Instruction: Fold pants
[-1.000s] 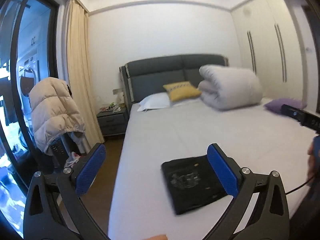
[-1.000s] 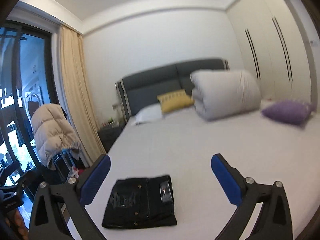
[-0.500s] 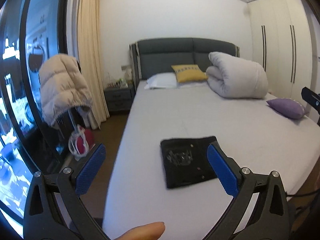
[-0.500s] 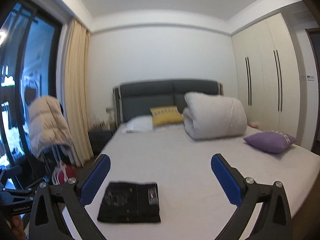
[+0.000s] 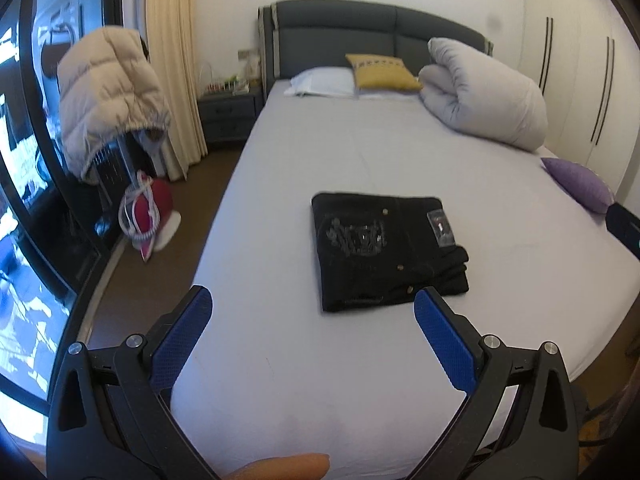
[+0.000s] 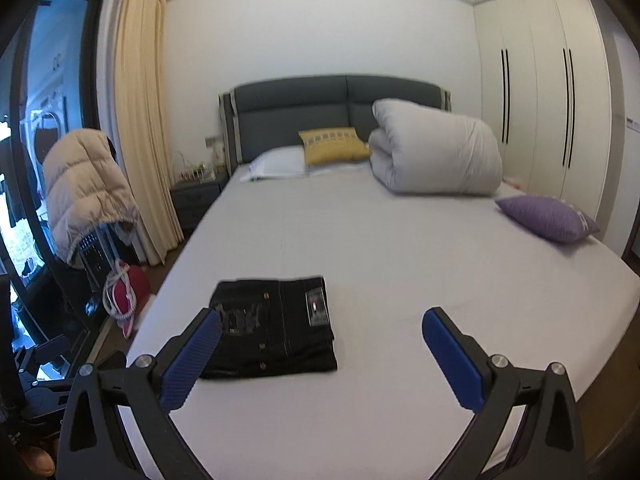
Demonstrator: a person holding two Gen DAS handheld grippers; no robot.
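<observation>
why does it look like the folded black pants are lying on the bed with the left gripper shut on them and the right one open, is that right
Not quite. The left gripper is open too and holds nothing; the left wrist view shows its jaws spread, short of the black pants. The pants do lie folded on the bed, and the right gripper is open.

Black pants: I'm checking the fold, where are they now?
The black pants lie folded on the bed near its foot, left of the purple cushion.

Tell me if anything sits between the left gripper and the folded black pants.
Nothing visible does. Only bare sheet of the bed lies between the open left gripper and the pants, which nothing holds.
</observation>
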